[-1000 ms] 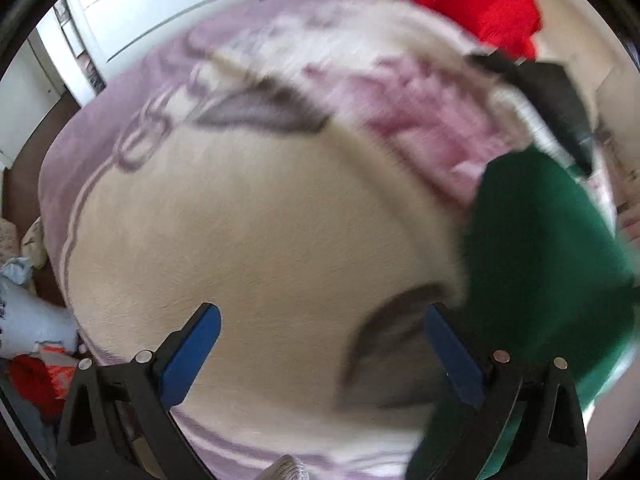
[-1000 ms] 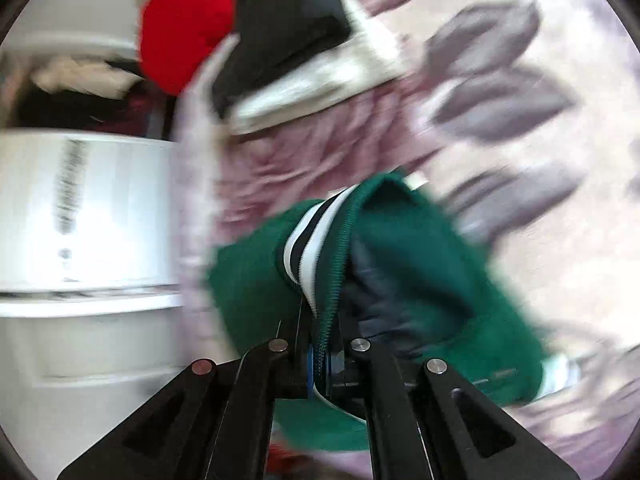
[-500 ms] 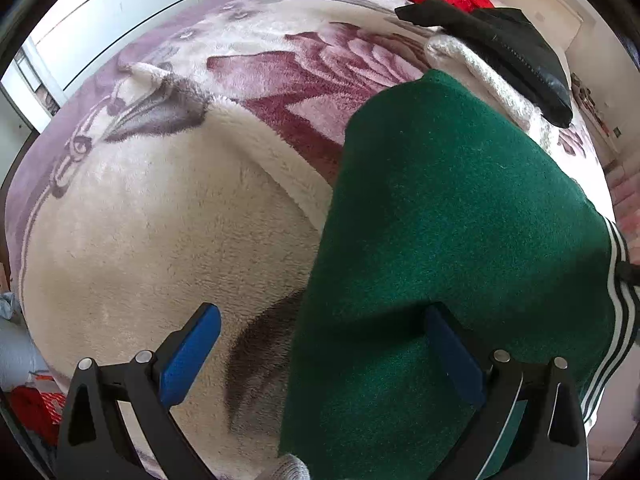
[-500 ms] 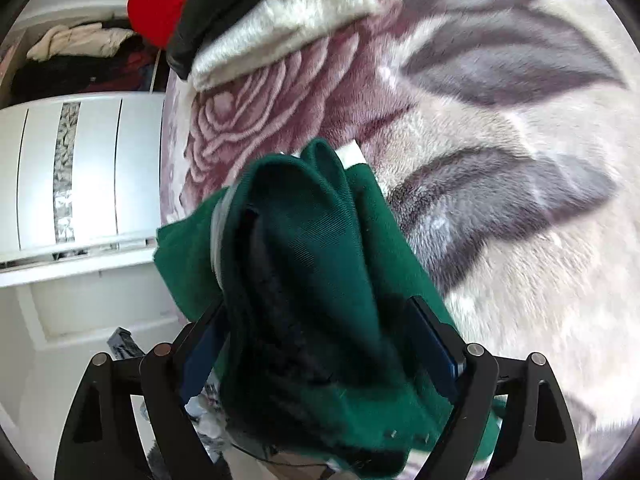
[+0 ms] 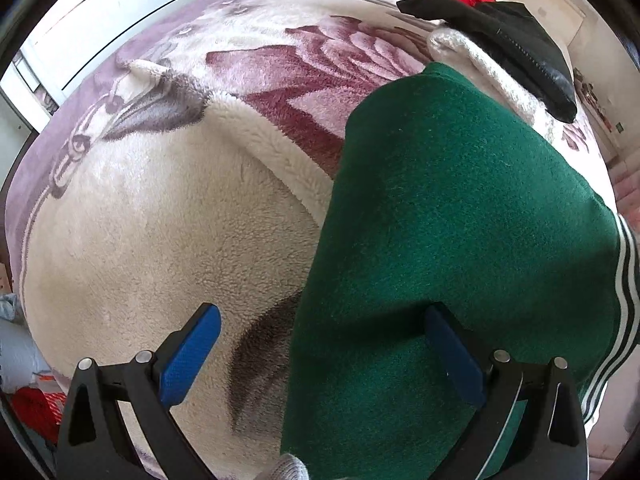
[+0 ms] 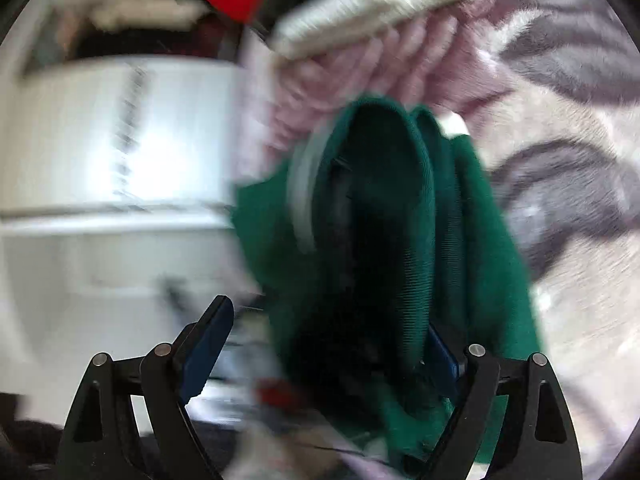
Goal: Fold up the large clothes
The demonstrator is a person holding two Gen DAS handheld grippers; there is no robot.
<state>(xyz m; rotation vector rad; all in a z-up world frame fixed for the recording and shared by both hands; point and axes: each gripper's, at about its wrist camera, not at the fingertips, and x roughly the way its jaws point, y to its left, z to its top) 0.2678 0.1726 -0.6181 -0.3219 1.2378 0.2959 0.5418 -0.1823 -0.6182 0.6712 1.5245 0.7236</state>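
Your green garment (image 5: 460,240) lies on the floral fleece blanket (image 5: 160,240), long axis running from near the cam away toward the black item (image 5: 508,36) and cream knit (image 5: 496,76) at far end; striped cuff edge sits at its right side. Your L gripper (image 5: 320,356) has tongs wide apart, right tong over the green cloth, nothing clamped. R gripper (image 6: 328,348) tongs also apart, a bunched green fold between them; R view badly motion-blurred, contact w/ pads hard to make out. Garment's near end cut off by frame.
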